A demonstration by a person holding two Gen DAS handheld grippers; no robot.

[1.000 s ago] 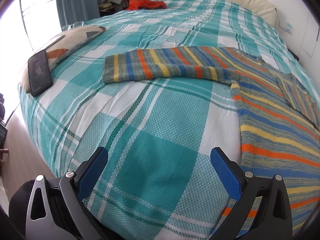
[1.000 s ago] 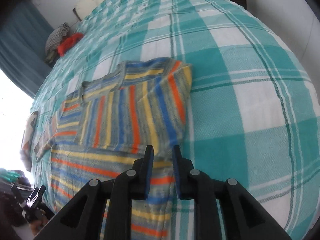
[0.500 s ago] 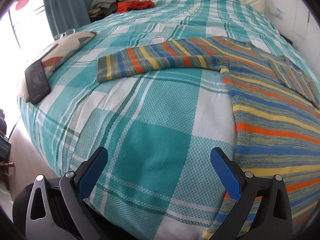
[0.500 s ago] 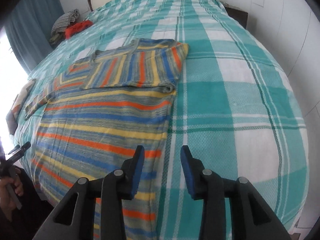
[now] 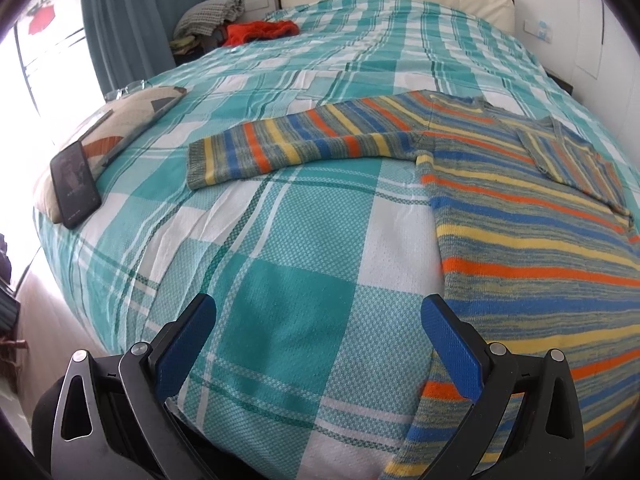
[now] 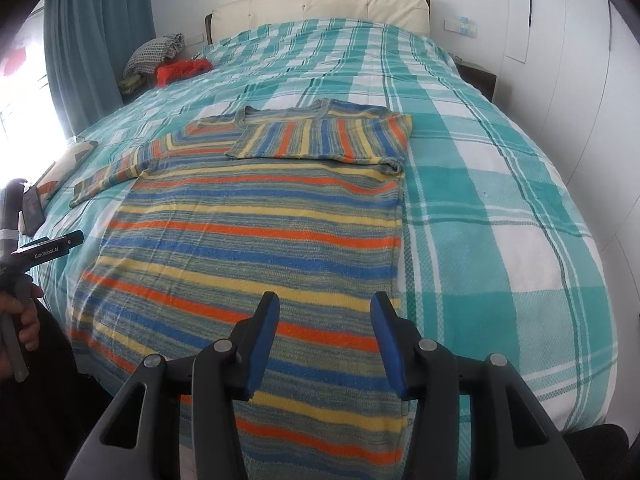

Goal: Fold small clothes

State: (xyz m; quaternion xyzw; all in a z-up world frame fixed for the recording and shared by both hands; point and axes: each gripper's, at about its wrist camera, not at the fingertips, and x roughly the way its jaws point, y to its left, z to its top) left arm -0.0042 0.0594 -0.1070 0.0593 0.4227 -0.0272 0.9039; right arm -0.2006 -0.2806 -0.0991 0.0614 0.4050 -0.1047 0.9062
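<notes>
The striped sweater (image 6: 256, 224) lies flat on the bed (image 6: 500, 200) with one sleeve (image 6: 324, 138) folded in and the other sleeve (image 5: 304, 140) left to fold, while the left gripper (image 5: 320, 344) is spread wide and the right gripper (image 6: 325, 344), its jaws just opening, holds nothing.

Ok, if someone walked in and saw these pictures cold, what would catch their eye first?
First the striped sweater, spread flat on the teal plaid bedspread, one sleeve folded across its chest and the other sleeve stretched out sideways. Next the right gripper, jaws part open above the sweater's hem with nothing between them. Then the dark phone on a cushion at the bed's left edge.
</notes>
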